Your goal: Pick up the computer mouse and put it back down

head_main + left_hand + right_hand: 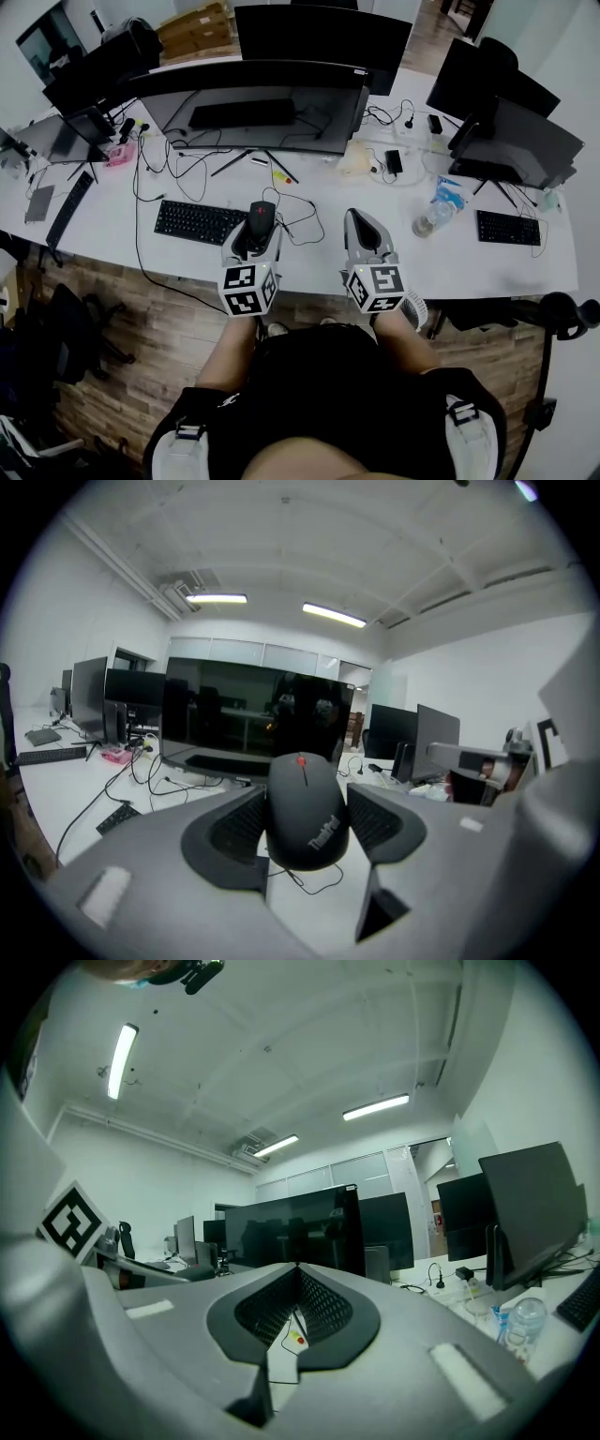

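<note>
Left gripper (255, 239): jaws squeezed on both sides of black mouse (305, 810). Mouse near front of surface (450, 267), just right of keyboard (199, 222). Right gripper (292, 1309): jaws pressed together, nothing inside. Mouse looks light, hard, smooth, maybe slippery. Sides best place to hold.

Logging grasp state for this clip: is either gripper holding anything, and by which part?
The left gripper holds the black computer mouse, with its jaws clamped on the mouse's two long sides. The right gripper is shut on nothing.
</note>
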The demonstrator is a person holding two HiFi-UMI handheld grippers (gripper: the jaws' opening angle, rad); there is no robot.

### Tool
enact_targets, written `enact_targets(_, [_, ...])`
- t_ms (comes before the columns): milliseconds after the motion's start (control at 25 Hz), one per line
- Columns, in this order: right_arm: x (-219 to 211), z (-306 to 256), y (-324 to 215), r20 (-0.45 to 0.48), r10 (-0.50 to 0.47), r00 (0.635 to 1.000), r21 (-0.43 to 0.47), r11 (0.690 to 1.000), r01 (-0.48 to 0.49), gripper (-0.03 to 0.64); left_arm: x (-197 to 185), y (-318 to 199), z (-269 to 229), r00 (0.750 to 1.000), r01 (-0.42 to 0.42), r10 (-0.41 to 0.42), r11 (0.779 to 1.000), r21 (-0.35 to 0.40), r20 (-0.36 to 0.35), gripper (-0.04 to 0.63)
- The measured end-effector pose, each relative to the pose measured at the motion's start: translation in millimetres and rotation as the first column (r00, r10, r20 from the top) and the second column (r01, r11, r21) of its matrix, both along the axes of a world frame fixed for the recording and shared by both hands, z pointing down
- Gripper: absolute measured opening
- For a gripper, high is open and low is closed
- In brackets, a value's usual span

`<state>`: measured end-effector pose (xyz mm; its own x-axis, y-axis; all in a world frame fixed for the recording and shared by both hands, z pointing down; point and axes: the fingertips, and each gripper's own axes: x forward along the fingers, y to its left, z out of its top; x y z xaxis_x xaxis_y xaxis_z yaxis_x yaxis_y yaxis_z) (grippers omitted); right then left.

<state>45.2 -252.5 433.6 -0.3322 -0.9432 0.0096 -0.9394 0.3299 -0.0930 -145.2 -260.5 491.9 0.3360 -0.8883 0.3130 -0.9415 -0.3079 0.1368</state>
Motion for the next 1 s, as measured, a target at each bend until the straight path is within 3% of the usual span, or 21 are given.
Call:
enact_targets(360, [32,1,21,-0.038,0.098,0.995,-0.008,0.995,-0.098,-0.002,18,-7,106,0.998,-0.042,0.050,0.979,-0.198,0.032,0.322])
enact_targets(680, [55,11,42,-0.091,0.170,0.981,-0.025,0.985,-0.173,-0.002,21,8,227,0.985,-0.051,0.112,0.914,-0.403,0.130,0.324])
enact_targets(1000, [68,13,50,-0.100,0.209,0.973,-0.033,0.976,-0.213,-0.002,20,23,278,0.975,-0.018,0.132,0.851,-0.525,0.181,0.324])
